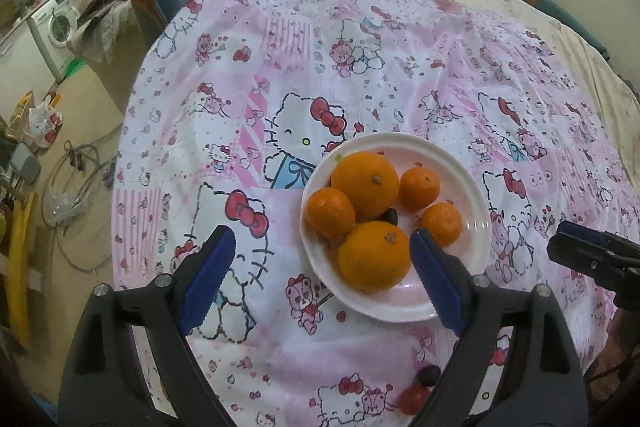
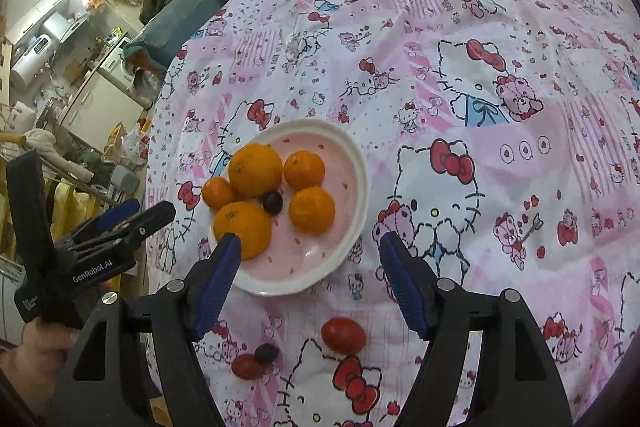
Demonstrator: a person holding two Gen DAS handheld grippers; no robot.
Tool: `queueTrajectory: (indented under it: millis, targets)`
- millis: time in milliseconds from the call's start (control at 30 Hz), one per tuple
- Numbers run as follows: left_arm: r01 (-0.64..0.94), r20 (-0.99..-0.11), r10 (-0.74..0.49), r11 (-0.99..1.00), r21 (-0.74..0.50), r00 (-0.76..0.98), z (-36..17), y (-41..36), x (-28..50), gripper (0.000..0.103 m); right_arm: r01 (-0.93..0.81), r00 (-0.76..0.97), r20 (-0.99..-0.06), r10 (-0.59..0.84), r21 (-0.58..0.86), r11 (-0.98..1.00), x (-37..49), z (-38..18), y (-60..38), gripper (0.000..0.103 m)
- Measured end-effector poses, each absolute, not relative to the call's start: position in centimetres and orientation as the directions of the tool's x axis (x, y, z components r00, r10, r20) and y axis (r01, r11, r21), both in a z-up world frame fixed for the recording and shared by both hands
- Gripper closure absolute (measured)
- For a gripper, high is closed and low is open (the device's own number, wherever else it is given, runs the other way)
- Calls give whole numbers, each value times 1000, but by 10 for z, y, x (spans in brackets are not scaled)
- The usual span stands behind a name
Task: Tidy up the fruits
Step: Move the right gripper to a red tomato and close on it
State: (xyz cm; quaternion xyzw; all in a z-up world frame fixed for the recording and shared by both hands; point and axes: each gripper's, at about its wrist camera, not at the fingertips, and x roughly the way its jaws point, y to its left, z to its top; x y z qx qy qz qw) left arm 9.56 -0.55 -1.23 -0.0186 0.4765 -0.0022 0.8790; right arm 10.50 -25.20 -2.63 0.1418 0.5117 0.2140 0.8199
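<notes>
While five orange citrus fruits already sit together in the white plate (image 2: pixel 352 163), three small fruits are not yet collected, so I judge the task to be near its last step. The plate stands on the bed, on a pink cartoon-cat sheet (image 2: pixel 480 67). Inside it a small dark fruit (image 2: pixel 273 203) lies between the oranges, touching the big orange (image 2: pixel 242 229) at the near side.

On the sheet, just in front of the plate and closer to the camera of the right wrist, lie a red tomato (image 2: pixel 343 335), a second smaller red tomato (image 2: pixel 248 366) and a dark grape-like fruit (image 2: pixel 266 353) that touches this second tomato.

Both tools hold nothing. The right claw (image 2: pixel 310 271) is wide open and hovers above the near rim of the plate, with the loose tomato a little below its fingers in the picture. The left claw (image 1: pixel 322 275) is also wide open, its right finger over the near big orange; it grips no fruit.

The next move probably calls for the right claw to come back and down toward the bigger tomato, to put one finger on each side and close softly, because the skin is smooth and the fruit can roll on the soft sheet. The touching pair will need more care to separate them.
</notes>
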Motion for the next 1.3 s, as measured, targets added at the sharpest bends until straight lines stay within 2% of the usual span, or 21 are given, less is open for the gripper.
queueTrajectory:
  millis: [500,900,1300]
  targets:
    - [-36,-846,-66,994,-100,530,-8,-4,47,16,-129,423,-768,481,474,871,66,-22,-286,29]
    - [-50,-861,-86,991,-128,501,-18,-15,20,16,-110,398,-807,437,430,896,50,-38,-296,29]
    - [-76,-881,-49,993,-95,470,-27,-13,17,16,-61,334,-820,465,473,879,59,-57,-290,29]
